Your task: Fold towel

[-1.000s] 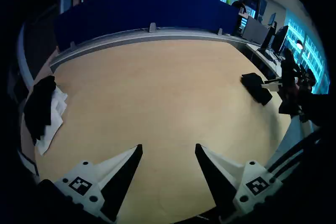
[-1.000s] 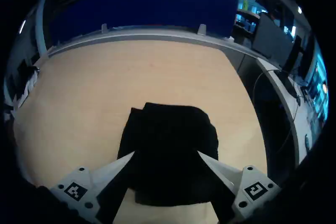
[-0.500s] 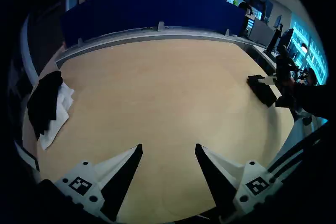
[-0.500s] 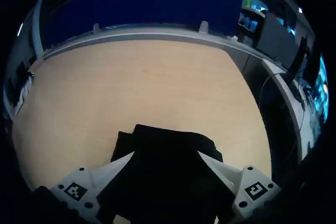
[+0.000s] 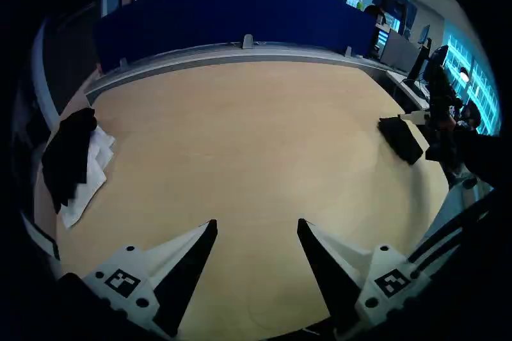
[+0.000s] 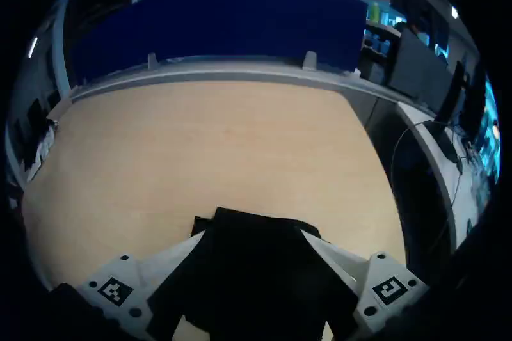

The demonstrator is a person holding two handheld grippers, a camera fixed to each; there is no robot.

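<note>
A folded black towel (image 6: 256, 277) lies on the light wooden table (image 6: 211, 142), flat between the spread fingers of my right gripper (image 6: 253, 235), which is open; the fingers stand on either side of the towel without pressing it. In the left gripper view the same towel (image 5: 400, 138) sits near the table's far right edge, with the right gripper (image 5: 425, 120) and the person's dark sleeve (image 5: 480, 158) beside it. My left gripper (image 5: 256, 222) is open above bare table, nothing between its fingers.
A heap of black and white cloths (image 5: 72, 158) lies at the table's left edge, also small at the left of the right gripper view as cloths (image 6: 37, 139). A blue partition (image 5: 237, 15) runs along the far side. Desks and monitors (image 6: 441, 91) stand to the right.
In the right gripper view the black towel has slid lower and closer between the fingers, its near part now under them. The left gripper has barely moved.
</note>
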